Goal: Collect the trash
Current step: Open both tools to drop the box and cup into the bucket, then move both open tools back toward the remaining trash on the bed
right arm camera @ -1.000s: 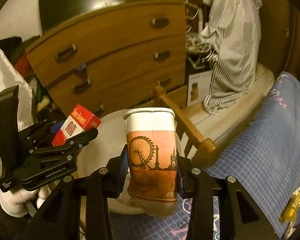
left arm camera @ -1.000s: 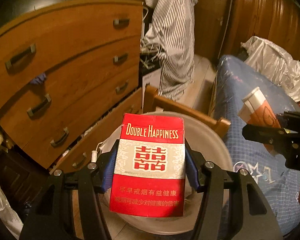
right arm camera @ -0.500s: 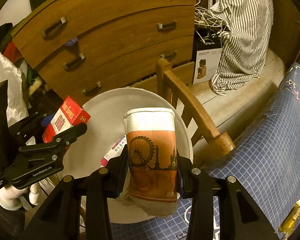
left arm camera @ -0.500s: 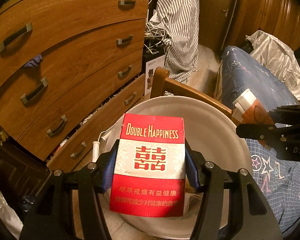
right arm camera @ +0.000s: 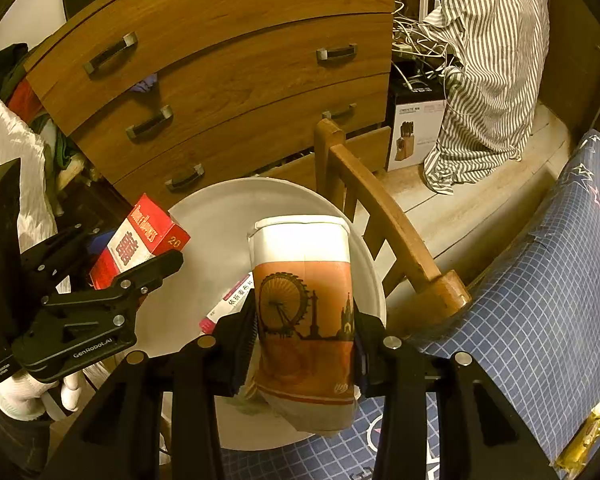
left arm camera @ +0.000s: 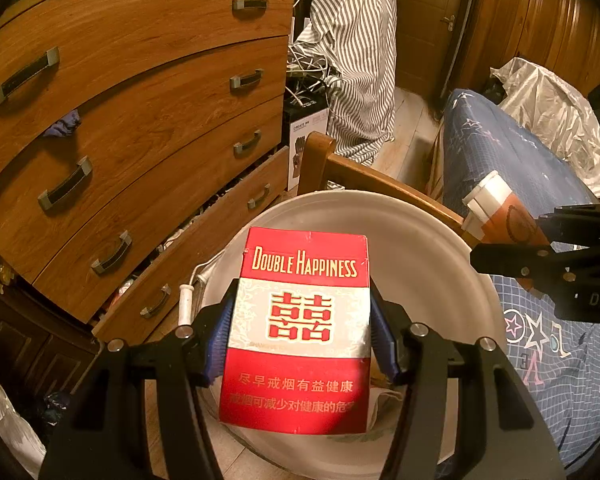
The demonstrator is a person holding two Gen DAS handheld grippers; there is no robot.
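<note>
Wooden dresser [left arm camera: 140, 120] behind white bin [left arm camera: 420, 248]

- You're working in a lived-in bedroom at home.
- A curved wooden chest of drawers [left arm camera: 140, 120] fills your left side, with cloth poking out of one drawer.
- A striped shirt [right arm camera: 492, 60] hangs beside tangled cables.
- A bed with a blue grid-patterned cover [right arm camera: 540, 300] lies at your right.
- A wooden chair [right arm camera: 380, 220] stands on plank flooring.
</note>
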